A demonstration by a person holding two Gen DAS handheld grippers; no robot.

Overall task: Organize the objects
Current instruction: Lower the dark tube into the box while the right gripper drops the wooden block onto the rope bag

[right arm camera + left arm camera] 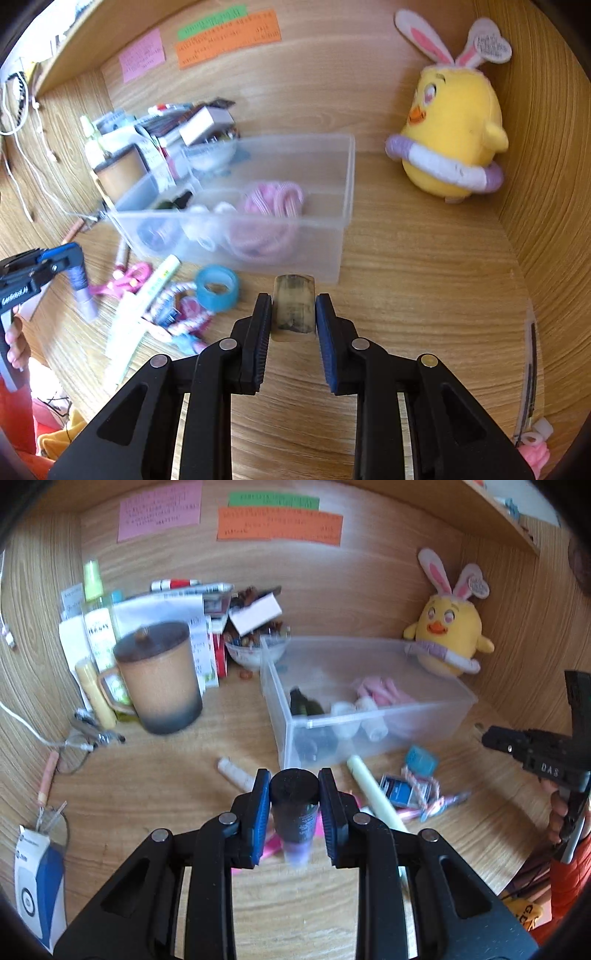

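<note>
The left gripper (294,794) clamps a black-capped tube (294,805); the right gripper (293,314) pinches a small yellowish roll (293,308). Both hang just near of the clear bin (424,716) on the worktop (424,280). Carry each over the near wall before letting go (avoid clipping it). Motion blur hides labels and bin contents.

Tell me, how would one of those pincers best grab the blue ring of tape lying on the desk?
The blue ring of tape lies roughly flat beside the clear plastic box, its hole facing up. Probably best to come from above and pinch across one wall, one finger in the hole and one outside. Its left side is crowded by the pink and blue clutter, so the right side looks freer.
</note>
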